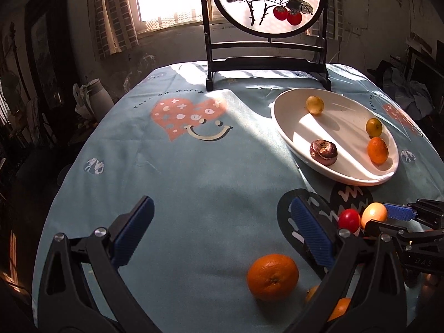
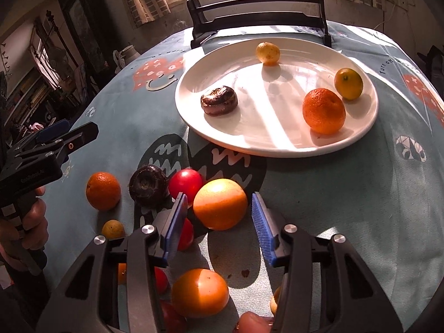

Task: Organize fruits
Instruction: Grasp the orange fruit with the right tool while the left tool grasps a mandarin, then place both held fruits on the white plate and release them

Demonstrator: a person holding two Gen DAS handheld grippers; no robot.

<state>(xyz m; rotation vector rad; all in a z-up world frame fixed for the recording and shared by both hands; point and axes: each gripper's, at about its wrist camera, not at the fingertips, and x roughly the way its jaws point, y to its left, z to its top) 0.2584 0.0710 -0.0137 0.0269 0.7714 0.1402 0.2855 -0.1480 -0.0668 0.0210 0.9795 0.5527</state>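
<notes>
A white plate on the blue tablecloth holds a dark round fruit, a mandarin, a yellow-green citrus and a pale yellow fruit. My right gripper is open, its blue pads on either side of a large orange fruit, apart from it. A red fruit, a dark fruit and a mandarin lie to its left. My left gripper is open and empty above a mandarin. The plate also shows in the left wrist view.
A dark wooden stand with a round painted screen stands at the table's far edge behind the plate. More fruits lie close under the right gripper: an orange one, red ones and a small yellow one.
</notes>
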